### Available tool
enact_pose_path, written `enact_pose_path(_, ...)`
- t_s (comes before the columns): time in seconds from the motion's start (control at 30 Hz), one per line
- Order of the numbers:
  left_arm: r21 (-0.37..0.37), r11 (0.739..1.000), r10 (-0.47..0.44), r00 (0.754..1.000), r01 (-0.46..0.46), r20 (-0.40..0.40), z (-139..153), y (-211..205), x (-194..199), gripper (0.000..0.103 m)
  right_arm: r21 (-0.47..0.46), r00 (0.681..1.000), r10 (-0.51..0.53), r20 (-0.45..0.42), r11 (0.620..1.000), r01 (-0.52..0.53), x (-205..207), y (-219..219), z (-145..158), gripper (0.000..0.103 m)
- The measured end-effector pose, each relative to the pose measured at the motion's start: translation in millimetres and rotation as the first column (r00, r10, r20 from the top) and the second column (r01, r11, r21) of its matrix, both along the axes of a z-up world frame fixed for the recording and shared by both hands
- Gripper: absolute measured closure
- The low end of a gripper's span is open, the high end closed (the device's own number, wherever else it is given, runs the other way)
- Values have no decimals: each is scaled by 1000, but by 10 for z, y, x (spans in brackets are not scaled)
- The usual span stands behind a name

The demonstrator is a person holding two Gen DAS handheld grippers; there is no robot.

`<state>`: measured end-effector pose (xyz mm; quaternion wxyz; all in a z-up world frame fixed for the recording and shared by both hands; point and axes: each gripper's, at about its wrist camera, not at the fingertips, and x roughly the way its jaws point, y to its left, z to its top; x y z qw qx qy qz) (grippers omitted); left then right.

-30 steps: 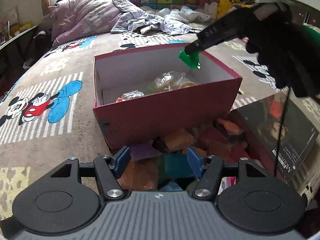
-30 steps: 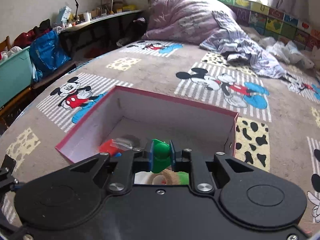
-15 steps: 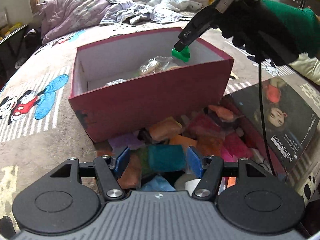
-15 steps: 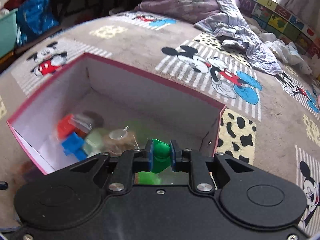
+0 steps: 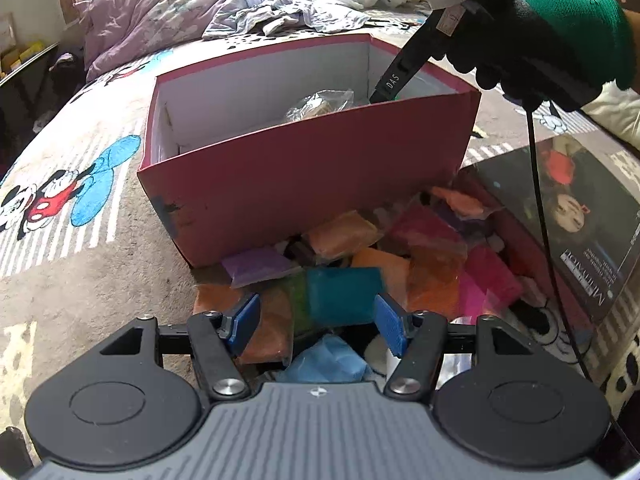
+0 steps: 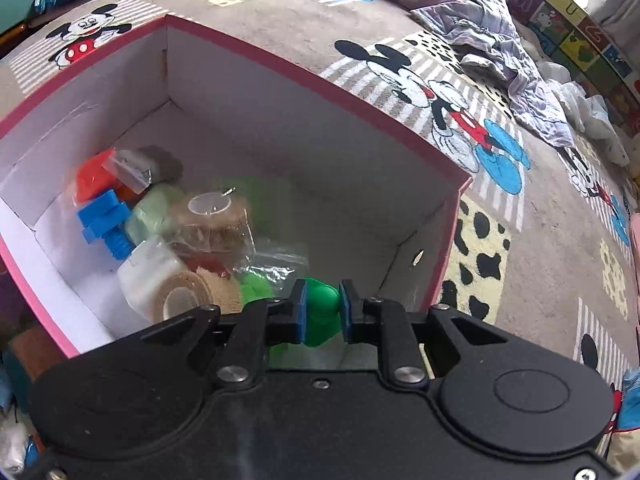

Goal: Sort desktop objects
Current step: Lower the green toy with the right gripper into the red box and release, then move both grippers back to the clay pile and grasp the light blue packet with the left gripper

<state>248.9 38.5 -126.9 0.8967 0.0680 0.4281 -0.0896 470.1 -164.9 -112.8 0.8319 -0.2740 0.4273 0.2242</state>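
Note:
A pink box (image 5: 304, 176) with white inside walls stands on the Mickey Mouse blanket; it also shows in the right wrist view (image 6: 420, 216). My right gripper (image 6: 322, 312) is shut on a green piece (image 6: 320, 310) and holds it low inside the box, above wrapped tape rolls (image 6: 212, 216) and a blue block (image 6: 104, 220). In the left wrist view the right gripper's tip (image 5: 394, 80) dips behind the box's near wall. My left gripper (image 5: 316, 326) is open and empty above a pile of coloured clay packets (image 5: 344, 292) in front of the box.
A dark glossy booklet (image 5: 580, 224) lies to the right of the packets. Crumpled bedding and clothes (image 5: 280, 12) lie beyond the box. A black cable (image 5: 540, 208) hangs from the right gripper over the booklet.
My right gripper has lowered the green piece from above the rim down into the box. My left gripper has moved closer over the packets, still open.

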Motion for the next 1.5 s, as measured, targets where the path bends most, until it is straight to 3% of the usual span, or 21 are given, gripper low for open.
enact_pose_path(0.23, 3, 1000, -4, 1000, 4, 3, 0, 6, -5, 41, -89, 999, 41, 33, 995, -38, -55, 92, -82, 86)
enact_pose_path(0.3, 4, 1000, -1, 1000, 1, 5, -11, 15, 1, 41, -98, 998, 45, 39, 994, -41, -63, 91, -94, 79)
enact_pose_path(0.47, 10, 1000, 9, 1000, -9, 13, -68, 84, 12, 41, -62, 998, 30, 61, 998, -27, -107, 61, -73, 73)
enact_pose_path(0.5, 8, 1000, 0, 1000, -1, 19, -69, 103, 4, 41, -43, 998, 20, 68, 999, -18, -112, 41, -44, 63)
enact_pose_path(0.6, 1, 1000, -25, 999, 25, 39, -72, 160, -22, 41, 29, 996, -9, 94, 1000, 6, -128, -43, 67, 51)
enact_pose_path(0.93, -19, 994, -109, 989, 112, 104, -82, 351, -108, 41, 253, 988, -35, 152, 967, -5, -360, -312, 435, 48)
enact_pose_path(1.03, -38, 990, -131, 988, 134, 78, -120, 365, -125, 41, 298, 987, -11, 161, 954, -38, -471, -353, 510, 47)
enact_pose_path(1.17, -69, 989, -132, 991, 132, 10, -174, 362, -154, 41, 263, 980, 129, 148, 950, -165, -777, -336, 415, 47)
enact_pose_path(1.3, -60, 987, -148, 989, 146, -30, -214, 327, -206, 41, 225, 954, 272, 128, 928, -295, -1091, -315, 310, 47)
enact_pose_path(1.4, -6, 977, -215, 977, 215, -7, -196, 242, -272, 41, 199, 920, 375, 110, 899, -390, -1327, -299, 232, 47)
enact_pose_path(1.5, 47, 949, -313, 949, 312, 20, -146, 145, -337, 41, 174, 876, 473, 88, 859, -482, -1563, -283, 153, 47)
